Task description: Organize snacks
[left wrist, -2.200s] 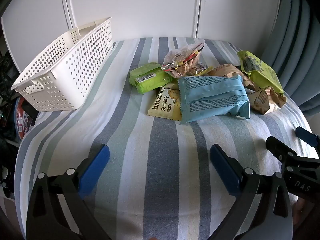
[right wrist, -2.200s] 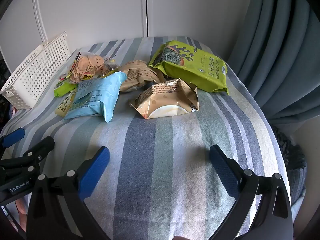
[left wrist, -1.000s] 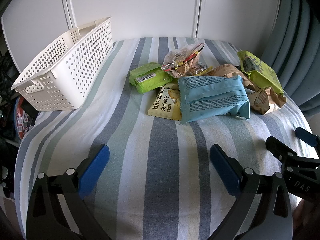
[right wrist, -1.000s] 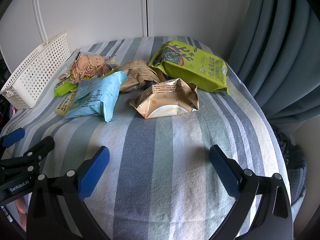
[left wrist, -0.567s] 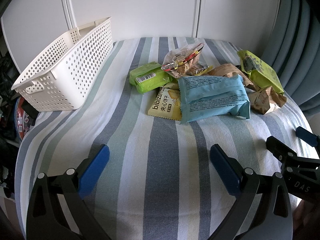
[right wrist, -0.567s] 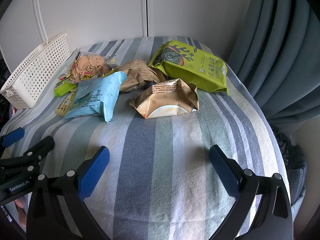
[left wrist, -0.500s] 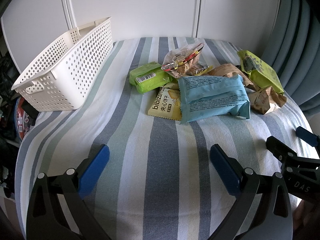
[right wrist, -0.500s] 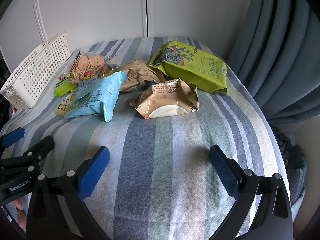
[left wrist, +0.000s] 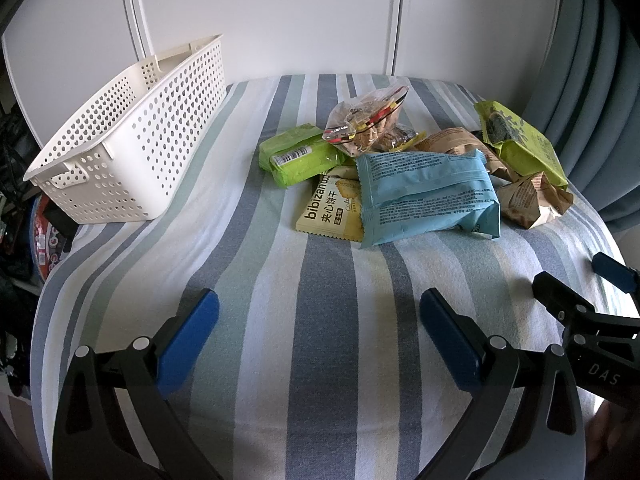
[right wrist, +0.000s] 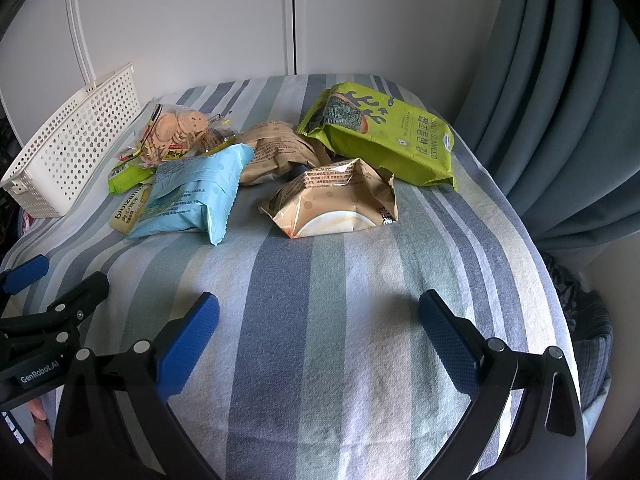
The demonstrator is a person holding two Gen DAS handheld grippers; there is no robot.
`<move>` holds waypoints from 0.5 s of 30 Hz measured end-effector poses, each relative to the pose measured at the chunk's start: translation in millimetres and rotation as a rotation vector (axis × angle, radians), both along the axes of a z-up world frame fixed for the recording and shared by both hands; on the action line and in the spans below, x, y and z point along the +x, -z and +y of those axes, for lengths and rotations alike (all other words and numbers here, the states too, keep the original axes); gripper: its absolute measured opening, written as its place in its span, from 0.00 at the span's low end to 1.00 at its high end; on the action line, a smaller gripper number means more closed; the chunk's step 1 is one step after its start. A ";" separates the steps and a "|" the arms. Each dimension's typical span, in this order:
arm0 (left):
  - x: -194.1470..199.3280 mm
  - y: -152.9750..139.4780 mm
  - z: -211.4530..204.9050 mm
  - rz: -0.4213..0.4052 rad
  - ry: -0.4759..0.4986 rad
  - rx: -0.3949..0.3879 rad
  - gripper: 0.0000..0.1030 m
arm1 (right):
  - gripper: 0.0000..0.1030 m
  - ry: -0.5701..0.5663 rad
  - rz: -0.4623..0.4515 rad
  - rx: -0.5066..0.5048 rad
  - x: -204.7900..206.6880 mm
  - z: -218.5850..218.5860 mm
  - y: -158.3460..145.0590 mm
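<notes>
A pile of snack packs lies on a striped cloth. A light blue pack [left wrist: 428, 196] lies over a yellow biscuit pack [left wrist: 328, 210]. Behind them are a lime-green bar [left wrist: 298, 155] and a clear bag of round crackers [left wrist: 366, 120]. In the right wrist view a tan pack [right wrist: 332, 202], a second tan pack [right wrist: 276, 150] and a large green seaweed bag [right wrist: 384, 136] lie further right. An empty white perforated basket [left wrist: 132, 140] stands at the left. My left gripper [left wrist: 318, 326] and right gripper [right wrist: 318, 326] hover open over bare cloth, short of the pile, holding nothing.
White cupboard doors [left wrist: 260, 20] close off the back. Blue-grey curtains [right wrist: 560, 100] hang at the right. The cloth drops off at its right edge [right wrist: 560, 300], with clutter [left wrist: 24, 220] below the left side.
</notes>
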State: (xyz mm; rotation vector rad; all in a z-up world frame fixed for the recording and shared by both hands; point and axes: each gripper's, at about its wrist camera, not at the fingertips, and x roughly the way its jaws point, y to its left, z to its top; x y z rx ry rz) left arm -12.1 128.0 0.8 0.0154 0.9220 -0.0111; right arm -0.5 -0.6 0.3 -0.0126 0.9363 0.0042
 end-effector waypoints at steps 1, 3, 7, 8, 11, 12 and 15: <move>0.2 -0.5 0.6 0.000 0.000 -0.001 0.98 | 0.95 0.000 -0.001 0.000 0.1 -0.1 0.0; 0.1 -0.5 0.4 0.000 0.000 -0.001 0.98 | 0.95 0.000 -0.001 0.003 0.2 -0.5 -0.1; 0.0 -1.3 0.2 0.000 0.001 -0.004 0.98 | 0.95 0.003 -0.007 0.020 0.8 -5.4 -4.0; 0.1 -1.6 -0.3 0.000 0.004 -0.003 0.98 | 0.95 0.006 -0.008 0.026 0.7 -7.1 -5.1; 1.0 -2.7 0.1 0.000 0.013 -0.003 0.98 | 0.95 0.008 -0.011 0.046 1.9 -11.3 -7.7; 1.7 -4.3 0.2 -0.006 0.019 0.002 0.98 | 0.95 0.007 -0.012 0.043 1.2 -11.2 -8.5; 4.5 -11.5 3.7 -0.037 0.017 0.023 0.98 | 0.95 0.023 -0.036 0.023 3.5 -18.5 -14.9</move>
